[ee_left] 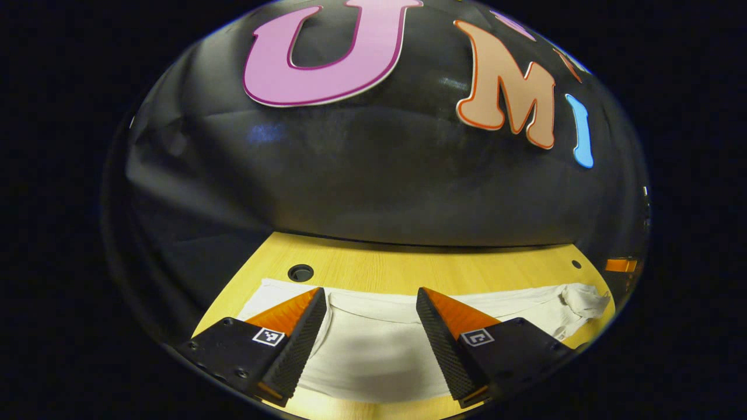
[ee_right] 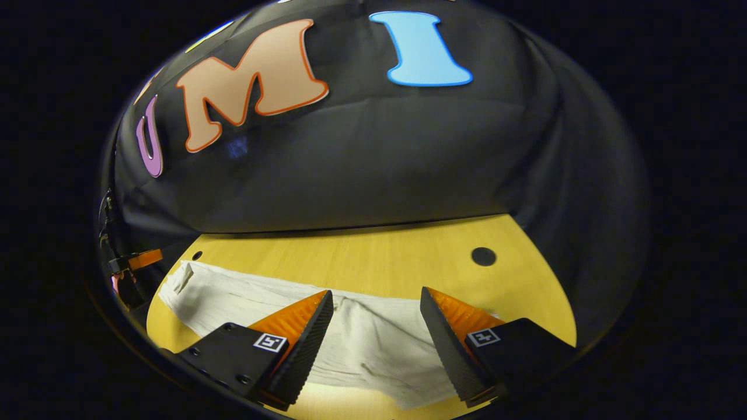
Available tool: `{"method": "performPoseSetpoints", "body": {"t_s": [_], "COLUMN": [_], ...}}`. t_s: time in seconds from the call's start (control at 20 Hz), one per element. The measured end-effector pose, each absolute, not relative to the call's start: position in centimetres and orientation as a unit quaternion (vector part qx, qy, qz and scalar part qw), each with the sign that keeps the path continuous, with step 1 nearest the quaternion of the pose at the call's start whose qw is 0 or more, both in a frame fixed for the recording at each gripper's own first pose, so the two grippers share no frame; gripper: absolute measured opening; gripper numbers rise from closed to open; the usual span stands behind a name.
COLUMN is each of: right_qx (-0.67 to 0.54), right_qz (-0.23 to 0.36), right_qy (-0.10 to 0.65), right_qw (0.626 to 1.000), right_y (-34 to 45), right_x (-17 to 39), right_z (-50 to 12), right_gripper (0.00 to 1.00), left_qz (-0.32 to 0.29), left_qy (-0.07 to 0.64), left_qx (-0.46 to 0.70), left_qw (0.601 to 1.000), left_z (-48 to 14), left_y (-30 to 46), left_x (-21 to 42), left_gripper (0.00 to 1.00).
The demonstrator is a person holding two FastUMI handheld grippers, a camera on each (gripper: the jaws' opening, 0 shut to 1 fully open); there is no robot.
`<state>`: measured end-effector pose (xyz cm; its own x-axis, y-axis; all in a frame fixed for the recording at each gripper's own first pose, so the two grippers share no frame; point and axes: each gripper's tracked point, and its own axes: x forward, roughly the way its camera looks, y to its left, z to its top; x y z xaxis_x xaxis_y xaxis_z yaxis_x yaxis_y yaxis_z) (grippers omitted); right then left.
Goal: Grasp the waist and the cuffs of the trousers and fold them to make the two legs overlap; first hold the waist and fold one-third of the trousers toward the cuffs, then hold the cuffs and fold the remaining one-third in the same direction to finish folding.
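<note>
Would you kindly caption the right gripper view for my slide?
Right gripper with jaws open above white trousers spread on a wooden table.

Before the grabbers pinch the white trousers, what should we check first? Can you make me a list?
1. Left gripper jaws apart: ok, open.
2. Right gripper jaws apart: ok, open.
3. White trousers lie between the left jaws: ok, cloth shows in the gap, not pinched.
4. Trousers under the right gripper: ok, the cloth's edge sits between those jaws.
5. Trousers on the wooden table, not hanging off: cannot tell, the near edge is out of sight.
6. Cloth flat and smooth: not ok, it looks wrinkled, and one end is bunched up.
</note>
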<state>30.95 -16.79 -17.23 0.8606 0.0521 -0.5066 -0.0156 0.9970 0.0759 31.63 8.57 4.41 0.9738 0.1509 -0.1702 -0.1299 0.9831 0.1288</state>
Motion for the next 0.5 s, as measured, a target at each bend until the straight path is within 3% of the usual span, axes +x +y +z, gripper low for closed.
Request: {"method": "performPoseSetpoints", "body": {"t_s": [0.05, 0.1, 0.25, 0.5], "right_qx": [0.035, 0.036, 0.044, 0.047], "right_qz": [0.001, -0.016, -0.06, -0.092], "right_qy": [0.263, 0.266, 0.282, 0.325], "right_qw": [0.964, 0.963, 0.956, 0.94], "right_y": [-19.0, -21.3, -26.7, -31.3], "right_x": [30.0, 28.8, 25.0, 19.7], "right_z": [-16.9, -16.7, -17.9, -22.2], "right_gripper": [0.92, 0.96, 0.92, 0.92], "left_qz": [0.07, 0.069, 0.066, 0.071], "left_qy": [0.085, 0.08, 0.059, 0.038], "left_qx": [0.056, 0.055, 0.055, 0.041], "left_qw": [0.992, 0.993, 0.995, 0.996], "left_z": [4.8, 5.3, 6.8, 7.7], "left_y": [8.2, 7.9, 7.1, 4.9], "left_x": [30.5, 29.3, 25.6, 20.9], "left_gripper": [0.94, 0.95, 0.95, 0.95]}}
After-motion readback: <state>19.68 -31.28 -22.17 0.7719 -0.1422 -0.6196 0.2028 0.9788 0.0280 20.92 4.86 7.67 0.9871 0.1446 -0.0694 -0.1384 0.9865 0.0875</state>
